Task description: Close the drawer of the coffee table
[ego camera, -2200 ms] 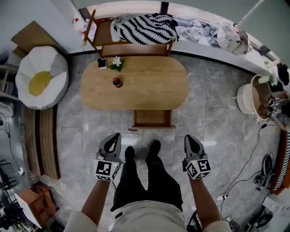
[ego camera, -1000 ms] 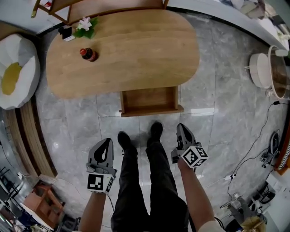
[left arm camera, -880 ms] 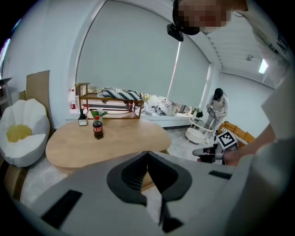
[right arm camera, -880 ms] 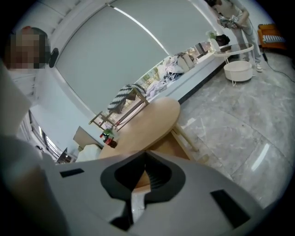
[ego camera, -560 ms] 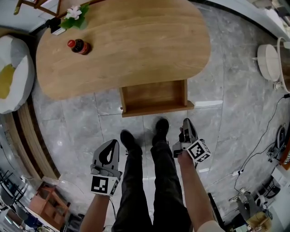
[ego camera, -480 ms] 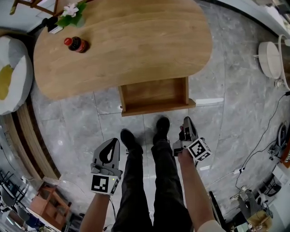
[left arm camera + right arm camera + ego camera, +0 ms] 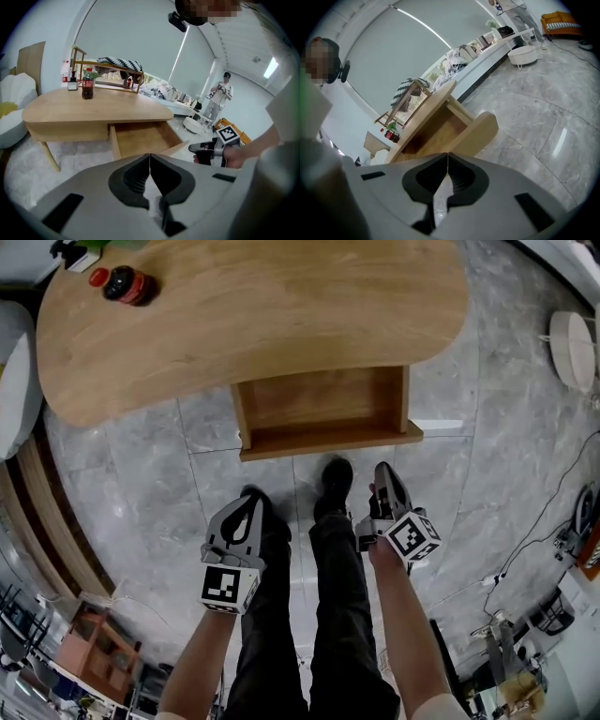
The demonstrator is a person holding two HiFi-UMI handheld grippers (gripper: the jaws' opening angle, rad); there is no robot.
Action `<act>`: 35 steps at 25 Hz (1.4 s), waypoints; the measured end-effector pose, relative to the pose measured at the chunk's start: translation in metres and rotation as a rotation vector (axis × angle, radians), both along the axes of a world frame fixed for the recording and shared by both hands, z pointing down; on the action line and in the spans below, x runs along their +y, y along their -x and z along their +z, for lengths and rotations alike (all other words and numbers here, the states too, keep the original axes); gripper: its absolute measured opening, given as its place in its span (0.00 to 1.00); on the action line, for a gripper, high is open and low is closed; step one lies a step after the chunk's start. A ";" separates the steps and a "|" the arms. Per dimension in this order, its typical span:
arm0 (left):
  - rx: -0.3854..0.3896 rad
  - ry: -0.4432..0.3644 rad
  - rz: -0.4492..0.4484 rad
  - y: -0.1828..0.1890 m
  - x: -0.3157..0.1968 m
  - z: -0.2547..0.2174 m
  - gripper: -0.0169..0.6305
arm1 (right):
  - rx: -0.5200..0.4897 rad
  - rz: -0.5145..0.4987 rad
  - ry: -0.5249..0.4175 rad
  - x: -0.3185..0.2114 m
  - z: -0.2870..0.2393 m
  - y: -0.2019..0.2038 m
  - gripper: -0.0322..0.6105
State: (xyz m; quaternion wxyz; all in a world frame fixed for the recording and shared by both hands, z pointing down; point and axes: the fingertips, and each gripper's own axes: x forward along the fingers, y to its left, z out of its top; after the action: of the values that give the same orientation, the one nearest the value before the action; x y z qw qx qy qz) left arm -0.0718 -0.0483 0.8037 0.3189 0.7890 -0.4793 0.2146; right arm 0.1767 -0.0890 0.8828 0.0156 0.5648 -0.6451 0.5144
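The rigid, empty drawer [image 7: 323,404] probably slides lightly; push its front panel [image 7: 328,440] with the left hand-held gripper [image 7: 250,502] or right hand-held gripper [image 7: 382,469], both closed on nothing.

**Layout: Table, Drawer, Grippers**

The drawer [image 7: 323,413] projects from the near edge of the coffee table [image 7: 262,315], below its top. A bottle [image 7: 122,284] stands on the top at the far left. Both grippers sit on the near side of the drawer front, apart from it. The left gripper [image 7: 251,502] is left of the person's legs [image 7: 328,568], and the right gripper [image 7: 382,470] is right of them.
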 end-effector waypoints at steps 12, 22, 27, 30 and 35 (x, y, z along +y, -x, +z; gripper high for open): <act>0.218 0.191 -0.073 -0.041 -0.004 0.067 0.07 | -0.058 -0.063 0.006 -0.004 0.018 0.007 0.19; 0.406 0.358 -0.245 -0.049 -0.014 0.100 0.30 | -0.118 -0.070 0.025 -0.011 0.027 0.013 0.30; 0.475 0.364 -0.337 -0.043 -0.028 0.109 0.31 | -0.137 -0.092 0.015 -0.018 0.030 0.018 0.30; 0.457 0.359 -0.339 -0.041 -0.029 0.113 0.31 | -0.141 -0.105 0.011 -0.019 0.030 0.019 0.30; 0.406 0.332 -0.331 -0.034 -0.028 0.114 0.31 | -0.067 -0.201 -0.024 -0.023 0.025 0.019 0.30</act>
State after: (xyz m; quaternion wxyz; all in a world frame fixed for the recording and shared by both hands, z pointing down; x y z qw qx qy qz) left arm -0.0382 -0.0764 0.9178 0.5633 0.6641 -0.4861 0.0730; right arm 0.1577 -0.1116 0.9076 0.0389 0.4798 -0.7050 0.5208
